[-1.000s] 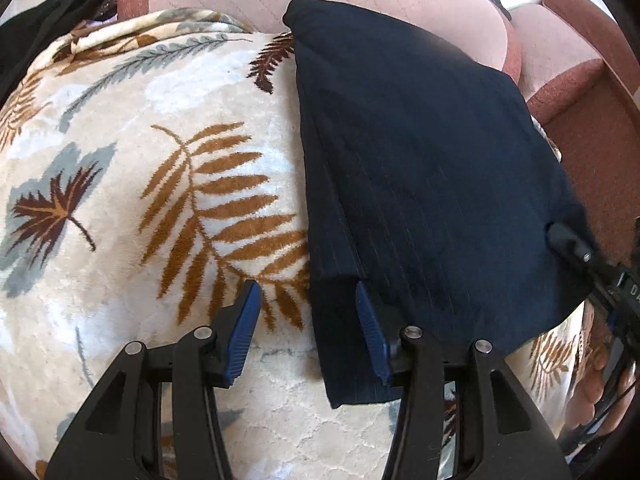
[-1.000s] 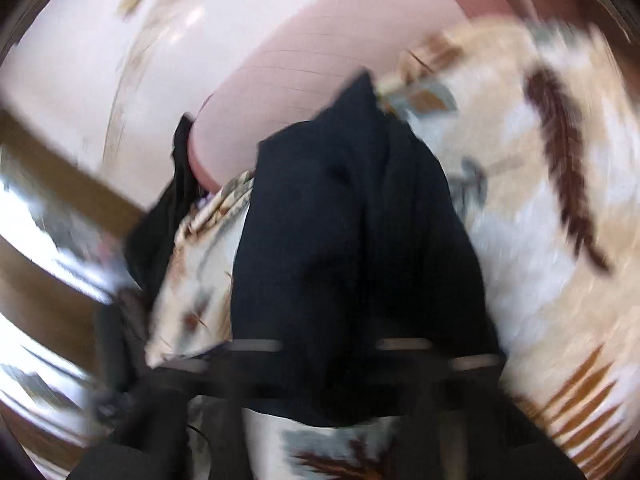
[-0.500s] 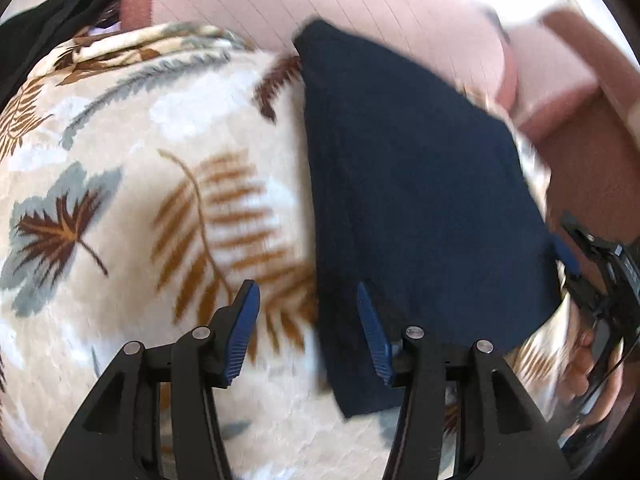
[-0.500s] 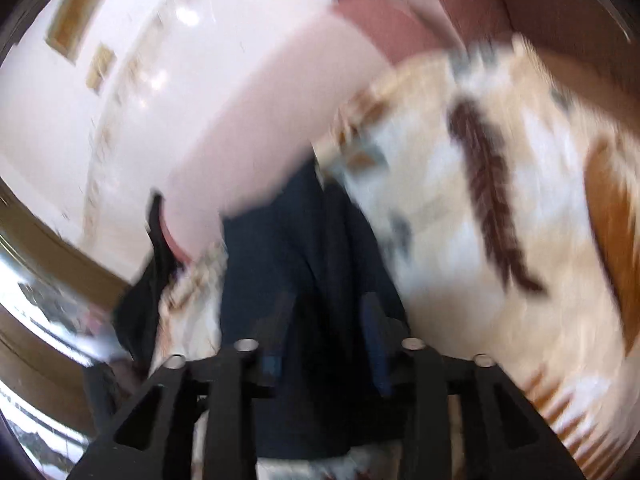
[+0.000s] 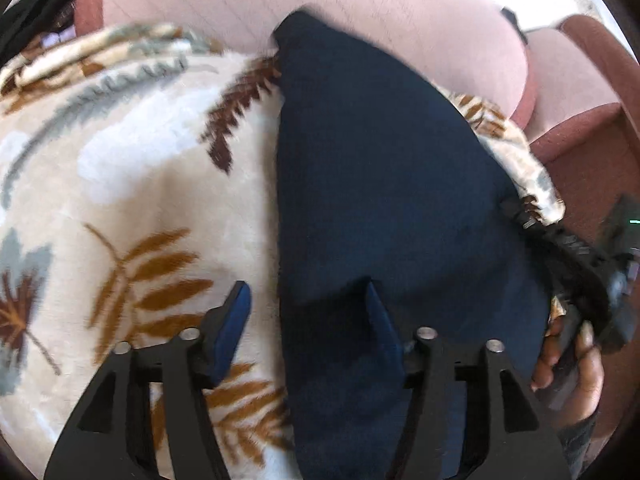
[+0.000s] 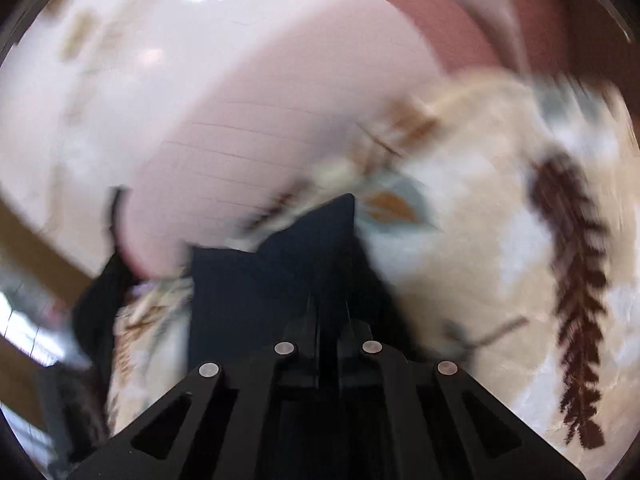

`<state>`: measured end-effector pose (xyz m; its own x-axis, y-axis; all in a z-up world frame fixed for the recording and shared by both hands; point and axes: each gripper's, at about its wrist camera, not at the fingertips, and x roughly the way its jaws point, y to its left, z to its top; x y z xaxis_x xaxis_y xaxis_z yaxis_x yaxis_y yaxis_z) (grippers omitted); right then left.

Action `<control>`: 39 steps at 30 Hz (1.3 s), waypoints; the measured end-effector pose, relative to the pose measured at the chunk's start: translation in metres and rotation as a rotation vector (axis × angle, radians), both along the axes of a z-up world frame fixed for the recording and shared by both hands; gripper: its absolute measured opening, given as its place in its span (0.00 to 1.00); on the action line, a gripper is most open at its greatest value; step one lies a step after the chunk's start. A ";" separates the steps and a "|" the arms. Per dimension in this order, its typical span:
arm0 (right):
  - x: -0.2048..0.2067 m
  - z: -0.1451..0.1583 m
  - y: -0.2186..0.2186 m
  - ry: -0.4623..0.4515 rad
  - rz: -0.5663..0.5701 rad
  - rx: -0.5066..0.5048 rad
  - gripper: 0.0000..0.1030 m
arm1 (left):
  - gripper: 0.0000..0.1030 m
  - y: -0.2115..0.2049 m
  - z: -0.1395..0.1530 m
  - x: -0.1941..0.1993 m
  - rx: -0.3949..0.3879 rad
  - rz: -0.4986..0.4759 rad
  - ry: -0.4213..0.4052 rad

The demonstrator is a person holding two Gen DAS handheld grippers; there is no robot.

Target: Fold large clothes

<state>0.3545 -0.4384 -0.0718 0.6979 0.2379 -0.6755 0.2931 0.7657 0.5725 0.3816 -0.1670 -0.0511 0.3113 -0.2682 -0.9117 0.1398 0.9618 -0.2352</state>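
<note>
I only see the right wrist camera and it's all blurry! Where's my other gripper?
Observer: The left gripper hangs over the left edge of the navy cloth, with one finger above the cloth and one above the leaf-print blanket.
Operator: Is it pinching anything?
Observer: No. Its jaws are opening, and the cloth's edge lies under them unpinched.
Operator: Where am I, then?
Observer: The right gripper sits at the cloth's right edge, with a hand holding it.

No text, label, brand or number can be read anywhere.
</note>
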 end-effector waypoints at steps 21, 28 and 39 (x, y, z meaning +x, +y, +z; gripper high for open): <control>-0.106 0.029 0.021 -0.073 0.173 -0.171 0.41 | 0.61 -0.001 0.010 -0.090 0.046 -0.024 -0.058; -0.123 0.001 0.031 0.049 0.256 -0.094 0.05 | 0.61 -0.006 0.007 -0.098 0.054 -0.025 -0.029; -0.139 -0.001 0.011 0.029 0.107 -0.004 0.19 | 0.64 0.002 0.018 -0.104 0.017 -0.007 -0.042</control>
